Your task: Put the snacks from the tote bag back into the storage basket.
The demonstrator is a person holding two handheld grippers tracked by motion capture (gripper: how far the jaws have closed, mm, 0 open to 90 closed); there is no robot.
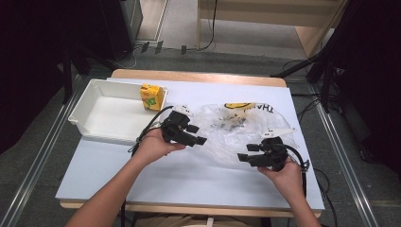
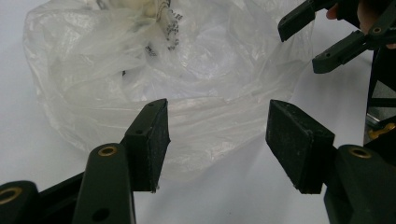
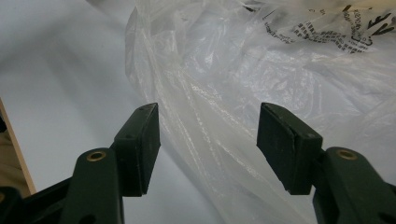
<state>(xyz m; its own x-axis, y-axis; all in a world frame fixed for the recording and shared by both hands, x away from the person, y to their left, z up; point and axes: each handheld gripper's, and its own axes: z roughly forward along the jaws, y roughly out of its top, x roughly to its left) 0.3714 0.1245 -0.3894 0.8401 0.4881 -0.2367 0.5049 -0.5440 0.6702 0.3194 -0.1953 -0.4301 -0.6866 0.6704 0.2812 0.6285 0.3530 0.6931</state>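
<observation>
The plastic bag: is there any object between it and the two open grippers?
Nothing visible is in the way. The left gripper and the right gripper both face the plastic bag directly, jaws apart, with only bare white table sheet around its edge.

Both forearms reach in — left gripper (image 1: 197,134) and right gripper (image 1: 247,152) each with fingers spread wide, empty.

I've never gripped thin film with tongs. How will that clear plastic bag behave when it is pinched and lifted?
The plastic bag looks thin and crumpled, so it will probably hang limp and bunch up rather than hold shape. It seems very light, so a nudge may slide it over the smooth white table. Its glossy folds may slip from the pads.
</observation>
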